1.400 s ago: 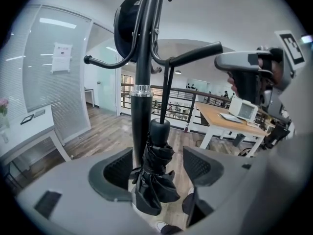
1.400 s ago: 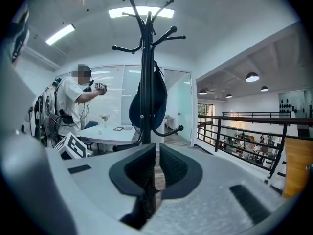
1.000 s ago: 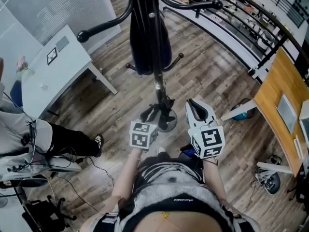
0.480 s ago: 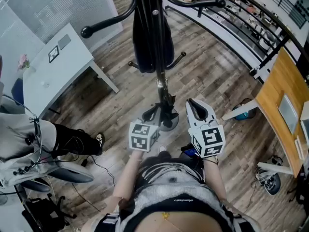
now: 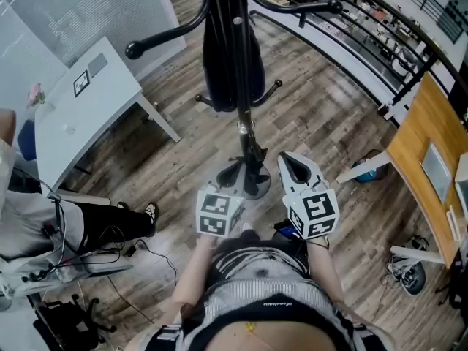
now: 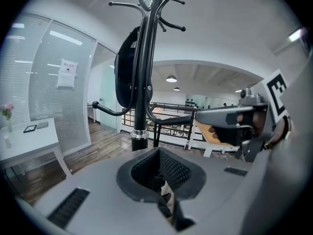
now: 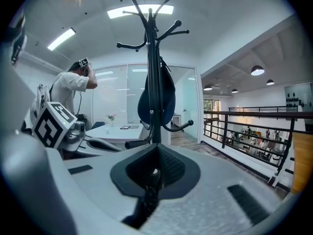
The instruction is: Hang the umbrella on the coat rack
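Observation:
The black coat rack (image 5: 243, 128) stands just ahead, its round base (image 5: 257, 189) on the floor and a dark bag (image 5: 228, 68) hanging high on its pole. Both grippers are held side by side in front of it. My left gripper (image 5: 232, 171) is shut on a thin black and tan piece (image 6: 167, 196), apparently the umbrella's strap. The right gripper (image 5: 289, 161) is shut on a slim black rod with a pale tip (image 7: 152, 178), apparently part of the umbrella. Most of the umbrella is hidden under the grippers. The rack's pole (image 6: 141, 106) and its upper hooks (image 7: 152, 21) rise above both jaws.
A white table (image 5: 80, 115) stands at the left, with a seated person's leg (image 5: 102, 214) and floor cables beside it. On the right is a wooden desk (image 5: 420, 148). A black railing (image 5: 351, 17) runs behind the rack. A person (image 7: 68, 92) stands by the glass wall.
The left gripper's jaws, open a second ago, have closed on the thin piece, and that gripper has risen a little. The right gripper has stayed put. The person at the left has shifted.

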